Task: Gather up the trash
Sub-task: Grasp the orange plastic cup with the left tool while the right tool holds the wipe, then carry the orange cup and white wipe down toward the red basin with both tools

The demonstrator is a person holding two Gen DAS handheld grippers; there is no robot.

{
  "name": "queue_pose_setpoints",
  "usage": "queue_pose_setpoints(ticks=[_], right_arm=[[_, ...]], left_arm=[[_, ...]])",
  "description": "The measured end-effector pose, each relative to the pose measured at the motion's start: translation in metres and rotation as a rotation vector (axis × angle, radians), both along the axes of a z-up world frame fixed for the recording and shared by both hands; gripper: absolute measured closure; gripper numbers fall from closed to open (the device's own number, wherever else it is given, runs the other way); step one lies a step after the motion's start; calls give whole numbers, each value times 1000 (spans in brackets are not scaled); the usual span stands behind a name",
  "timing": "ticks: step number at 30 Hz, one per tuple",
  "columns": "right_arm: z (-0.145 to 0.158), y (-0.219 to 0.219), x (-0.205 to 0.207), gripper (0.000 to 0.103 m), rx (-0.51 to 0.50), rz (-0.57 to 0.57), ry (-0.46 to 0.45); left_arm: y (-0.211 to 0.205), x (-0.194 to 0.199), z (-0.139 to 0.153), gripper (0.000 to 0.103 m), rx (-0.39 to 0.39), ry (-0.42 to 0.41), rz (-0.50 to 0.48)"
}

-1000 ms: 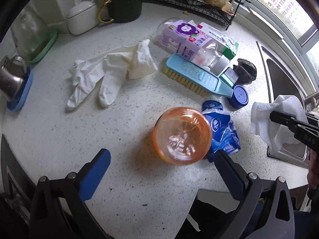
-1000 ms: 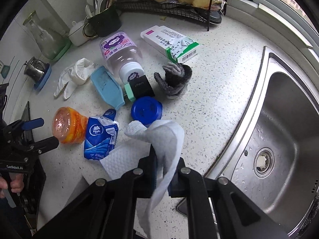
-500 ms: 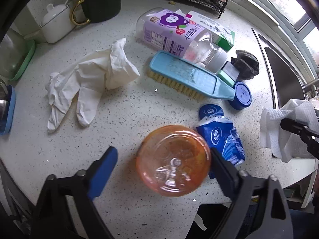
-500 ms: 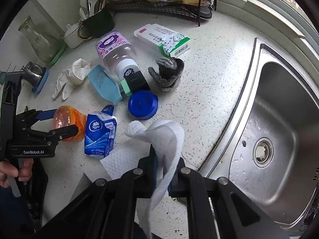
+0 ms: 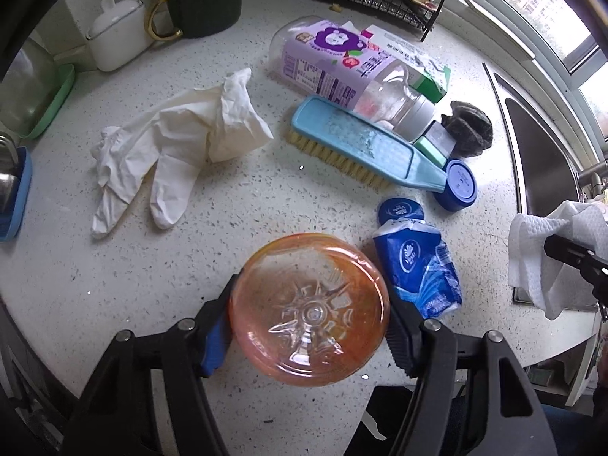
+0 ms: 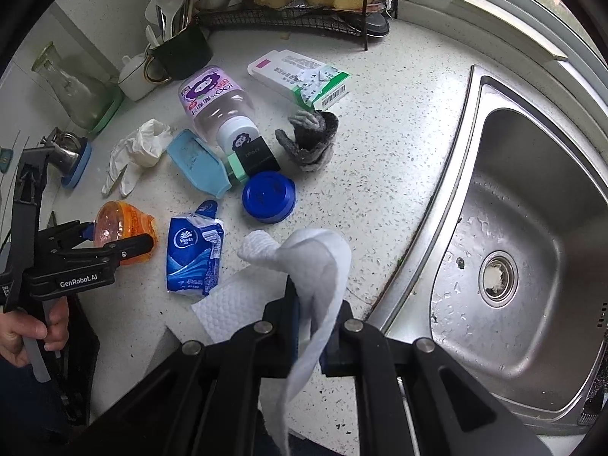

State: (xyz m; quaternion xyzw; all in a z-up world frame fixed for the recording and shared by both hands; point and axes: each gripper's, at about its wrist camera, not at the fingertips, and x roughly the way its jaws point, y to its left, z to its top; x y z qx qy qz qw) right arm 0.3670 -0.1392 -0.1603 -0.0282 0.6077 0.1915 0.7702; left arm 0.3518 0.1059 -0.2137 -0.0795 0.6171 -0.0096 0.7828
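Observation:
An orange transparent bottle rests on the speckled counter with its base facing the left wrist camera. My left gripper is closing on it, and its pads touch both sides of the bottle; the right wrist view shows that gripper around the bottle. My right gripper is shut on a white paper towel that hangs down from its jaws near the counter's front edge. A crumpled blue tissue packet lies right of the bottle.
A white glove, a purple-labelled bottle, a blue scrubbing brush, a blue lid, a grey cloth and a carton lie about. The steel sink is on the right. A dark mug and wire rack stand behind.
My left gripper has come down over the orange bottle and its jaws have narrowed from wide apart until they touch the bottle. The right gripper has kept still with the paper towel.

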Motion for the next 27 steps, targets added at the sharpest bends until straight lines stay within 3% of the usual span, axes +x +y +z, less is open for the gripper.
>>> queue_pose_setpoints(ticks=[16, 27], right_arm=[[69, -28, -52, 96, 106, 86, -159], [85, -56, -117, 96, 177, 222, -211]], left_arm=[[-65, -85, 112, 37, 45, -222, 16], [-129, -168, 130, 38, 70, -253, 109]])
